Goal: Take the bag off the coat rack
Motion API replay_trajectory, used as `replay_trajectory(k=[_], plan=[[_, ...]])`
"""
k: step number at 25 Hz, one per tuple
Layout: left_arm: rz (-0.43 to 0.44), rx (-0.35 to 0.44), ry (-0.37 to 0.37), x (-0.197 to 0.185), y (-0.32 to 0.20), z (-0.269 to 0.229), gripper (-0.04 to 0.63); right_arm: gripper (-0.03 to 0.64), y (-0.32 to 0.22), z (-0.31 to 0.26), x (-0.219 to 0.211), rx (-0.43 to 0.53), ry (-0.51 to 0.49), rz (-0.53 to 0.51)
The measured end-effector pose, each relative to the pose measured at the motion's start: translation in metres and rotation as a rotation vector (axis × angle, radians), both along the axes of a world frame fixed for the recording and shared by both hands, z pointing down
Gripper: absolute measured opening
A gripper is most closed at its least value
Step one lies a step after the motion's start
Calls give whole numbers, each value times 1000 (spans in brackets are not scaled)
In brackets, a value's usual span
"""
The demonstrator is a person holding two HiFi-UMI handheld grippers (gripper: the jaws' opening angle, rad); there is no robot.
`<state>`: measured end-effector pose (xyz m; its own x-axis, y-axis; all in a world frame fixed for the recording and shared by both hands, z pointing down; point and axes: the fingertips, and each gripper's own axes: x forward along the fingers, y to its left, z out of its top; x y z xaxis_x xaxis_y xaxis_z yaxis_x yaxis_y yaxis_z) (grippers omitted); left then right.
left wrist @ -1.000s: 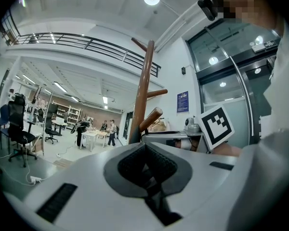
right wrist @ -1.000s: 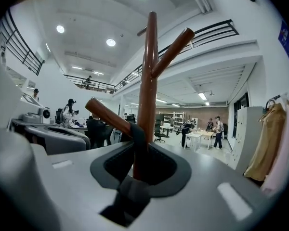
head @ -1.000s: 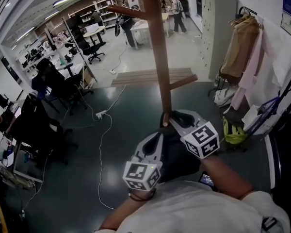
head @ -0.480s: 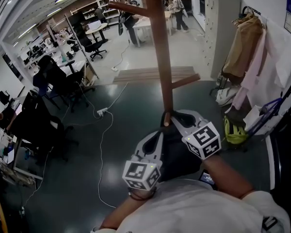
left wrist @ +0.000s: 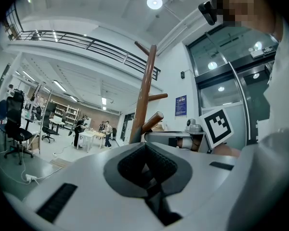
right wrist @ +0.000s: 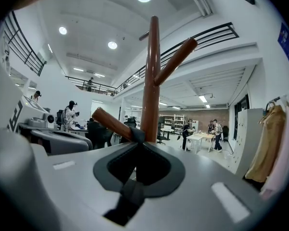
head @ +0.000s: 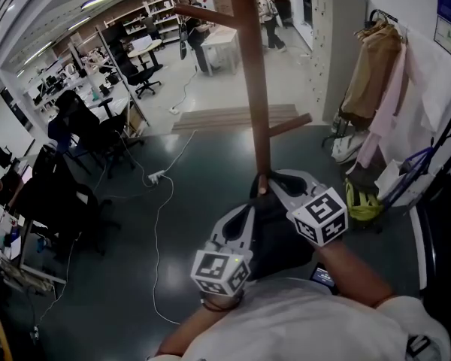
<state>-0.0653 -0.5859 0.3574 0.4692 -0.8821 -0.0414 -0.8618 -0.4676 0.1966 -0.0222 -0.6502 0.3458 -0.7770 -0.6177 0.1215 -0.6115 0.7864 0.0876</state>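
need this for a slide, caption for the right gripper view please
The right tool shut on the bag strap looped over a lower peg of the wooden coat rack.

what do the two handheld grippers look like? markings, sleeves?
The left tool and right tool: light grey shells, black pads, each with a white cube bearing black square markers. No cables visible. Person wears a white short-sleeved shirt.

Head cam sits way up top, pointing steeply down along the coat rack [head: 252,89] to the floor [head: 188,201]. Both gripper views sit low and super close, tilted up along their jaws toward the ceiling [right wrist: 101,13]. All three share that coat rack.
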Motion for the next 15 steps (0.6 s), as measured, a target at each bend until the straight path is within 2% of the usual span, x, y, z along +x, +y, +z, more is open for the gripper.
replay_trajectory(k=[15], plan=[[54, 36, -5, -27, 47, -11, 6, 29, 47, -35, -5, 60, -54, 90]])
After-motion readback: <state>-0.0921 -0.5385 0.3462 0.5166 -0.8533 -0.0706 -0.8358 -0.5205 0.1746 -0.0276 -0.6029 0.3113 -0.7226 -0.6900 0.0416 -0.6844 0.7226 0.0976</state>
